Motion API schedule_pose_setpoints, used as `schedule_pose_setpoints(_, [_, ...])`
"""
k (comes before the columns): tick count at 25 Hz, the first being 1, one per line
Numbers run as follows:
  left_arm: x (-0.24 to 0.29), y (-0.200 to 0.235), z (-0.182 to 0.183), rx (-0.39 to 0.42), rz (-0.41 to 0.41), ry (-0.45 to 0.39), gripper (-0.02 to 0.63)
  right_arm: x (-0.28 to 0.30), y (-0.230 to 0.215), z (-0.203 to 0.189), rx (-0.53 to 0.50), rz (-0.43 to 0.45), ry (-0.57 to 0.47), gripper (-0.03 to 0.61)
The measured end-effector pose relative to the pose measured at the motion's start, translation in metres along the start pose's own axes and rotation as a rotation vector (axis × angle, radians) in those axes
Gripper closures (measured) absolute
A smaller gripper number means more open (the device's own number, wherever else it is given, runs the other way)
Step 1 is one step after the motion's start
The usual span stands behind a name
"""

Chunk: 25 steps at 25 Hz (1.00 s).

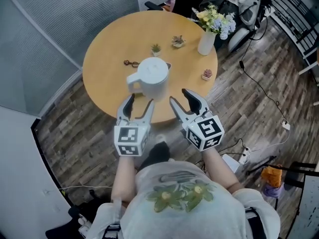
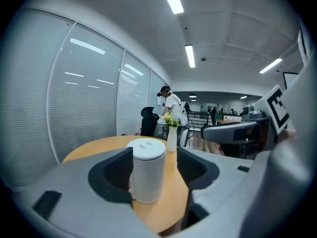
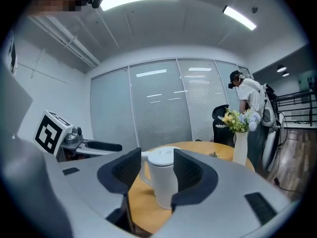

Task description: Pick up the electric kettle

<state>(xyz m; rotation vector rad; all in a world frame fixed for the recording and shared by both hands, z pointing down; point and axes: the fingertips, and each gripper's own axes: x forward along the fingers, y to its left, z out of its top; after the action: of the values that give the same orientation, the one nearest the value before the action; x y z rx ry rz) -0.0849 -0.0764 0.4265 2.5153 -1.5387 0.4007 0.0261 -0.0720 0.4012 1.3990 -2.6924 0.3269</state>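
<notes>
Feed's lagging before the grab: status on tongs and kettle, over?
Left tongs open, right tongs open, both empty. Kettle upright on table, just ahead, not gripped. Nothing between tongs and kettle.

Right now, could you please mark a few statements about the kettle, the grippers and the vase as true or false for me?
1. The kettle stands upright on the round table. True.
2. The left gripper is shut on the kettle's handle. False: its fingers stand open, gripping nothing.
3. The right gripper is open and empty. True.
4. The vase lies on its side. False: it stands upright, holding flowers.
</notes>
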Motion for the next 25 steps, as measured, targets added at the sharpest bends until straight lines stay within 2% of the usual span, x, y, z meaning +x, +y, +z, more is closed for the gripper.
schedule_pose_setpoints(3, [0.009,0.020,-0.006,-0.011,0.032,0.021,0.356,0.010,-0.010,-0.001,0.013,-0.009,0.012,0.382])
schedule_pose_setpoints(7, [0.017,0.038,-0.019,-0.045,0.036,0.082,0.356,0.021,-0.023,-0.002,0.056,-0.024,0.022,0.382])
schedule_pose_setpoints(14, [0.036,0.068,-0.030,-0.044,0.058,0.118,0.356,0.044,-0.042,-0.005,0.131,-0.039,0.042,0.382])
schedule_pose_setpoints(18, [0.047,0.082,-0.037,-0.074,0.054,0.129,0.356,0.058,-0.052,-0.010,0.157,-0.051,0.062,0.382])
schedule_pose_setpoints(25, [0.070,0.099,-0.061,-0.046,0.054,0.208,0.356,0.079,-0.068,-0.019,0.182,-0.075,0.094,0.382])
